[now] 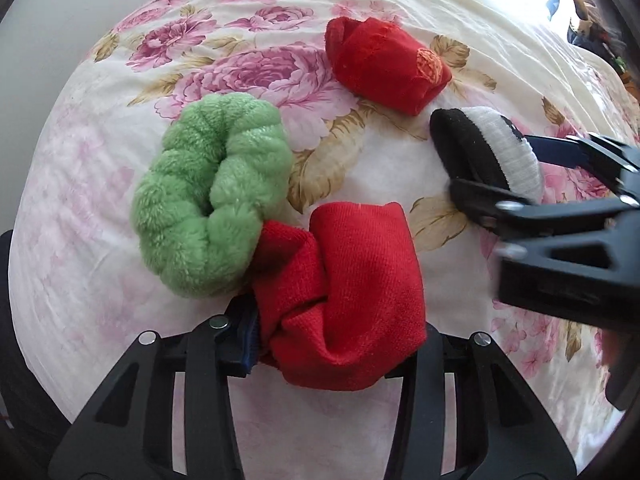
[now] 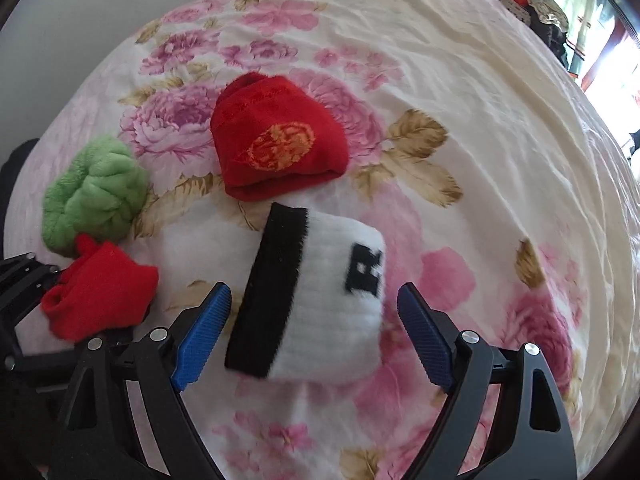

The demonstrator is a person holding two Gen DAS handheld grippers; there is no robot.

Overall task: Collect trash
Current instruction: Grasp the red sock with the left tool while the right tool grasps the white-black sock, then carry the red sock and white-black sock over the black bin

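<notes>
Both grippers point steeply down at a floral bedsheet [image 2: 460,80]. Left gripper [image 1: 336,332] is clamped on a red sock [image 1: 352,292]. Right gripper [image 2: 314,320] straddles a black-and-white sock [image 2: 320,296], pads apart, untouching.

Four rolled socks are counted on one flowered sheet [image 2: 460,80]: two red, one plain [image 2: 100,292] at lower left and one with an orange emblem [image 2: 276,140] at upper centre; one fluffy green [image 2: 96,196] at left; one black-and-white [image 2: 316,300] at centre.

Bright window daylight from upper right, blown-out glare, heavy fisheye edge warping.
</notes>
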